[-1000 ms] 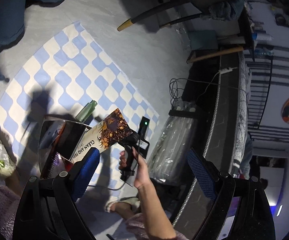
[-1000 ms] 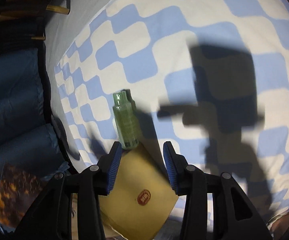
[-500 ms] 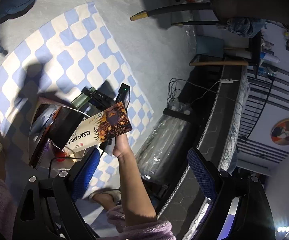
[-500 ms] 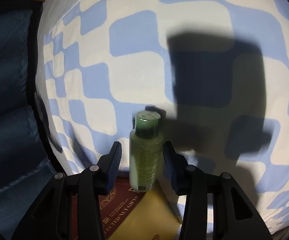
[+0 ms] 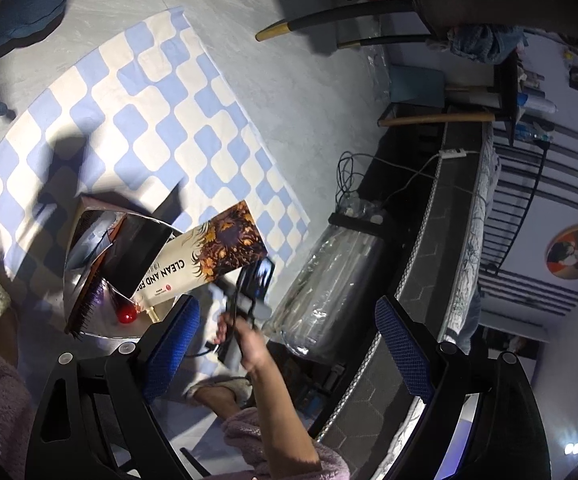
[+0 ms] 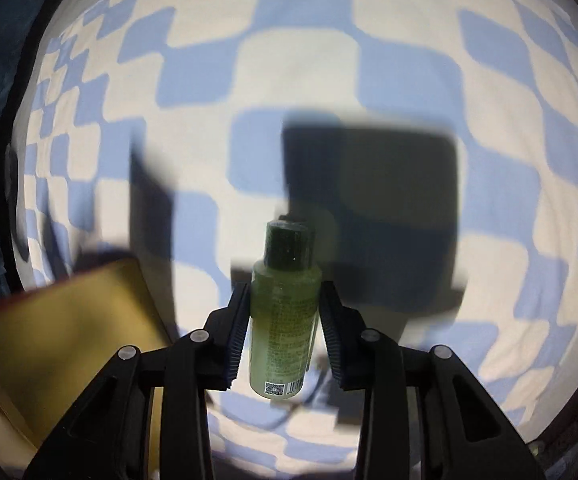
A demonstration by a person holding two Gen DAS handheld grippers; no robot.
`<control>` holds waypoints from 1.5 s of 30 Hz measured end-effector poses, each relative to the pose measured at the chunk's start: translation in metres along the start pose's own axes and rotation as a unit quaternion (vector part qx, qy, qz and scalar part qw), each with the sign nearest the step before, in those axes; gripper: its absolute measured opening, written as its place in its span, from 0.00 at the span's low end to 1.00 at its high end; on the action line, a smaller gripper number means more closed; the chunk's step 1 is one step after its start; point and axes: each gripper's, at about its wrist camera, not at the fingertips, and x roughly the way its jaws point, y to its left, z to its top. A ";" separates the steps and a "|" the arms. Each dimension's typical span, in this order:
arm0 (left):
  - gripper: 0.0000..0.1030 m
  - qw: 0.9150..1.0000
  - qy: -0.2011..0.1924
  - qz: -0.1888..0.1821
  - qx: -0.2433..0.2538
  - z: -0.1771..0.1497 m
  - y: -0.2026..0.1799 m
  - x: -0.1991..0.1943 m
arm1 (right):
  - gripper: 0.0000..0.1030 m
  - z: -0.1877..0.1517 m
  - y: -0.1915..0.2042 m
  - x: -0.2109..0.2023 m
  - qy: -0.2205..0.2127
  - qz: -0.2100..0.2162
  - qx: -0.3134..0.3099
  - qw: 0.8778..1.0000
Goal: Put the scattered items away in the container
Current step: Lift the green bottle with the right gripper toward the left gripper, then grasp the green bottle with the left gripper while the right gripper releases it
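the right gripper point(image 6: 283, 314) has just been closing its jaws on the small green bottle point(image 6: 283, 320), which stands between the pads, its dark cap toward the blue-and-cream checked rug point(image 6: 369, 60); the pads look to touch its sides. to do this well, the squeeze should sit mid-body before lifting toward the metal container point(image 5: 89, 280) holding a hairbrush point(image 5: 87, 300) and pouch point(image 5: 209, 252). the left gripper point(image 5: 287, 344) has wide, empty jaws.

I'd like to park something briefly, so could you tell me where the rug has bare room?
The rug is bare beyond the container, toward the chair legs. It is crowded at the container, where the box overhangs.
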 end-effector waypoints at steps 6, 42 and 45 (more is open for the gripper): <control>0.87 0.999 0.013 0.020 0.026 -0.012 -0.010 0.012 | 0.36 -0.104 -0.052 0.010 0.005 0.011 0.042 0.999; 0.87 0.965 0.198 0.088 0.145 -0.093 -0.044 0.137 | 0.34 -0.264 0.078 -0.246 -0.224 0.240 0.020 0.944; 0.87 0.962 0.192 0.079 0.178 -0.098 -0.050 0.138 | 0.34 -0.271 0.093 -0.246 -0.240 0.271 0.009 0.932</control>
